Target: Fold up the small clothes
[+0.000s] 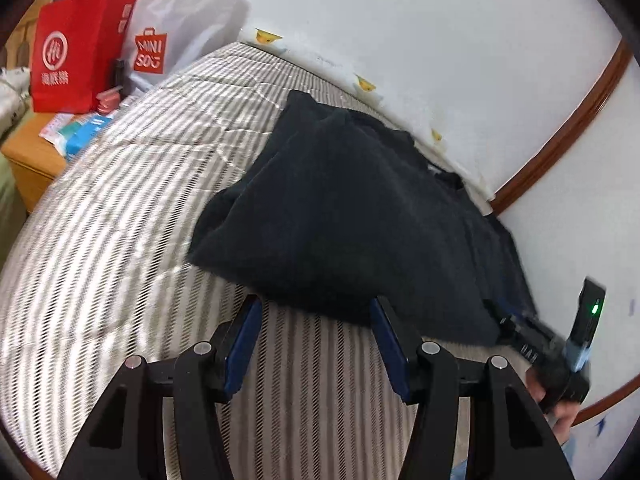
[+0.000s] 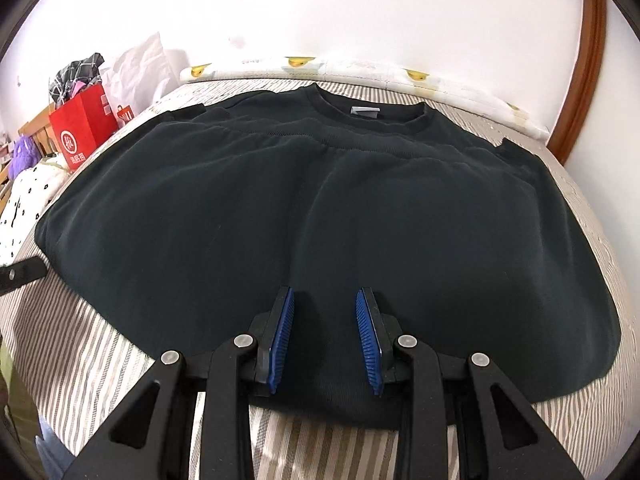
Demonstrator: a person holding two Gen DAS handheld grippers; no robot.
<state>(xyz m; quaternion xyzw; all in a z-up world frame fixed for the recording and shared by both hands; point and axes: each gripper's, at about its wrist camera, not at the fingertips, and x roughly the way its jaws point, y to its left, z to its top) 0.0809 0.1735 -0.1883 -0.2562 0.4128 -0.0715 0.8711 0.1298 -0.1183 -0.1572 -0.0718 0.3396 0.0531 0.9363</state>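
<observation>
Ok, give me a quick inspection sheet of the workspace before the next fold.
Surface: striped bed cover, lightly wrinkled.
Job's things: dark sweatshirt lying flat, collar toward the wall, bottom part folded up over the body.
Clutter: red shopping bag, white shopping bag and small packets at the bed's far end.
Grippers: left hand-held gripper open at the sweatshirt's side edge; right hand-held gripper open over the near edge, pads apart.
Cables: nothing seen.
Surroundings: white wall, wooden trim.
</observation>
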